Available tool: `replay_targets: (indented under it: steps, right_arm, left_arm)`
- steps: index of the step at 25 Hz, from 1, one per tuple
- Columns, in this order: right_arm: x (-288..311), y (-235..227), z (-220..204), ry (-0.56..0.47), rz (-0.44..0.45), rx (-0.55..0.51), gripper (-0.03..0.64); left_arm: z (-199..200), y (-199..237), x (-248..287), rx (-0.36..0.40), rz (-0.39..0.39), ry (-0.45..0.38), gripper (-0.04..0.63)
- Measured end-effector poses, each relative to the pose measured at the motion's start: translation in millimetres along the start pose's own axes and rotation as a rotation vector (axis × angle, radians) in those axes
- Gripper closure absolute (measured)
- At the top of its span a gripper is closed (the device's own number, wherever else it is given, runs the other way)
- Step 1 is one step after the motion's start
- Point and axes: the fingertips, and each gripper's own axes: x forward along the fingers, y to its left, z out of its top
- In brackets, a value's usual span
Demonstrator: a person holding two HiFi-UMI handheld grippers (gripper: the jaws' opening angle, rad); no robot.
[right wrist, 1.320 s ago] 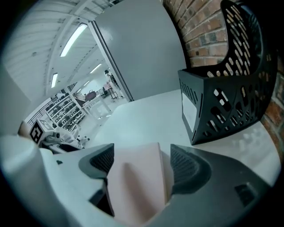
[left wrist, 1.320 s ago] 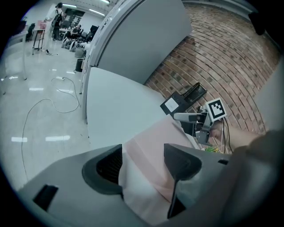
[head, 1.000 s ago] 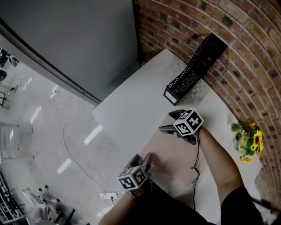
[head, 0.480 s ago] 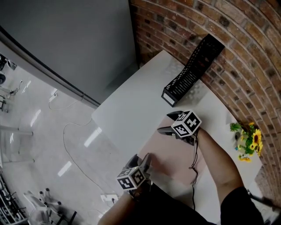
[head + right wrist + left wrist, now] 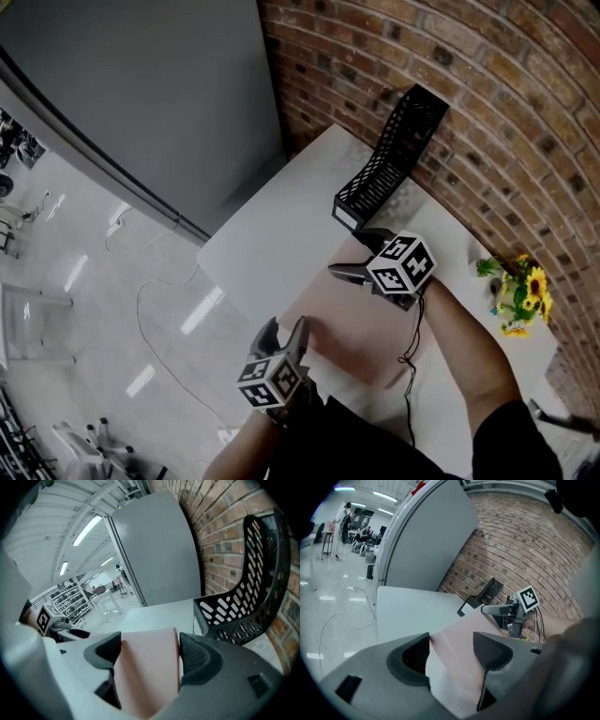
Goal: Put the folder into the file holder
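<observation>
Two spread grippers, my left gripper and right gripper, straddle the folder on the table: grasping step. Next I must pinch and lift it toward the file holder, upper centre.

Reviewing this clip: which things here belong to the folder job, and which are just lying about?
In the job: pink folder, black mesh file holder, left gripper and right gripper, each with jaws apart at the folder.
Lying about: yellow flowers, cable on the floor.
</observation>
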Motion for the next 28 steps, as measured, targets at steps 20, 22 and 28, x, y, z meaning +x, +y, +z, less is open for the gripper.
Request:
replay_targets:
  steps: [20,22,28]
  right_arm:
    - [-154.1,26.1,57.8,-0.339,-0.205,-0.025,0.212]
    - [-168.3,26.4,60.4,-0.385,-0.217,0.001,0.202]
    - [-207.0,26.4,63.4,-0.493,-0.244,0.064,0.202]
  left_arm:
    - [99.0,-108.5,-47.5,0.319,-0.120,-0.269,0.314]
    - [106.5,-121.6,-51.7,0.366,-0.133,-0.296,0.314]
    - [122.1,-160.7,-62.3,0.520,-0.169,-0.376,0.314]
